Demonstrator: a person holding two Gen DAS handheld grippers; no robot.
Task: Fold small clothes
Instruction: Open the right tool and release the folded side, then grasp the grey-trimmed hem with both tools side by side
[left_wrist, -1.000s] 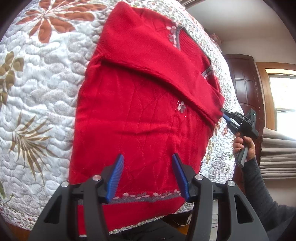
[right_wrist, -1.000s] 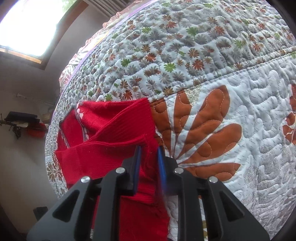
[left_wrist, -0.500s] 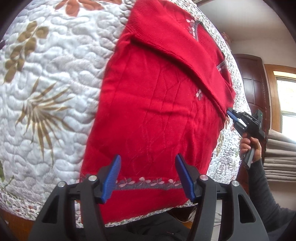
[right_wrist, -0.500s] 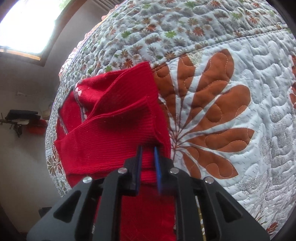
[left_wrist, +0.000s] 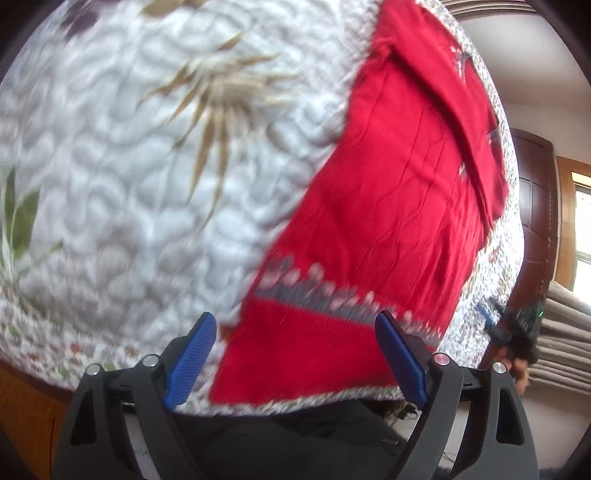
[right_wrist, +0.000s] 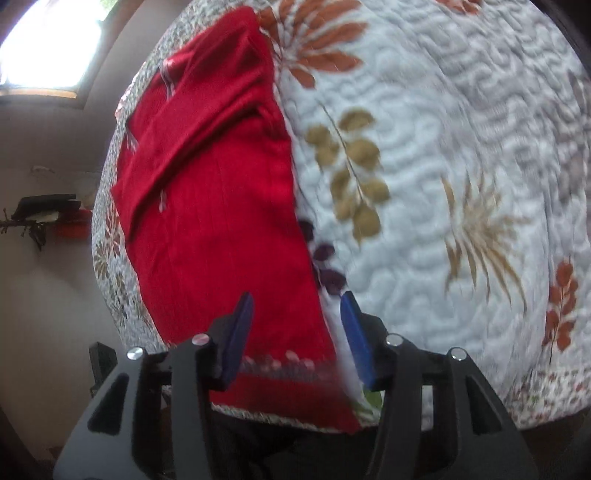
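I see the red sweater (left_wrist: 399, 206) lying flat on the quilt (left_wrist: 147, 166), sleeve folded across, patterned hem nearest; both my grippers' jaws gape wide, empty.

Both shots are daylit, with a blown-out bright window (right_wrist: 44, 40) top left in the right wrist view. Heavy motion blur smears the white quilted leaf-print bedspread (left_wrist: 122, 177) and red knit sweater (left_wrist: 388, 206); fisheye bulges everything, corners go black
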